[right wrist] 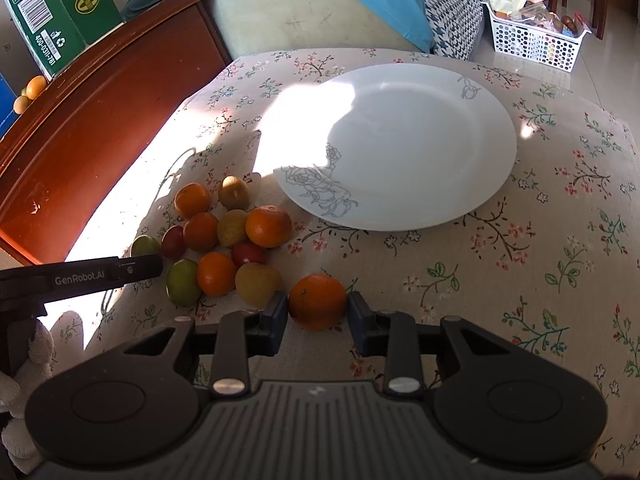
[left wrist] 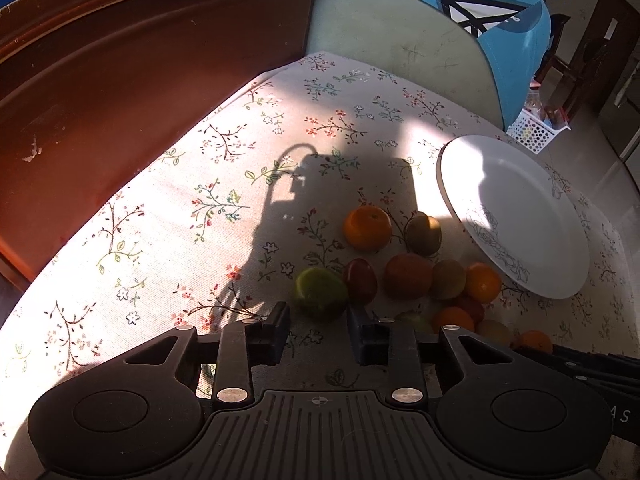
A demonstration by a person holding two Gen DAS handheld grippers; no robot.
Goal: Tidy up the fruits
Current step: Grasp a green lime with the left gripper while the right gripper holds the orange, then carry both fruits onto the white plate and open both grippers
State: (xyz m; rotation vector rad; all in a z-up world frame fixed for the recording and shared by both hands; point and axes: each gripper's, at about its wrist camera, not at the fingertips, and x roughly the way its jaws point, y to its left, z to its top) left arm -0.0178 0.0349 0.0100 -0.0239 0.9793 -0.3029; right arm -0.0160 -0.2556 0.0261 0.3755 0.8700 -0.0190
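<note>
A pile of small fruits lies on the floral tablecloth point(right wrist: 500, 280): oranges, green and red ones, brownish ones. A white plate point(right wrist: 400, 148) sits bare behind them; it also shows in the left wrist view point(left wrist: 516, 216). My right gripper point(right wrist: 318, 312) stands around an orange point(right wrist: 318, 300), its pads touching or nearly touching both sides, on the cloth. My left gripper point(left wrist: 320, 326) is open with a green fruit point(left wrist: 320, 292) just ahead of its fingertips; its body shows in the right wrist view point(right wrist: 100, 274) left of the pile.
A brown wooden cabinet point(left wrist: 120, 100) borders the table on the left, with a green box point(right wrist: 52, 12) on it. A cushioned seat point(right wrist: 300, 16) stands behind the table. A white basket point(right wrist: 532, 40) sits on the floor at the far right.
</note>
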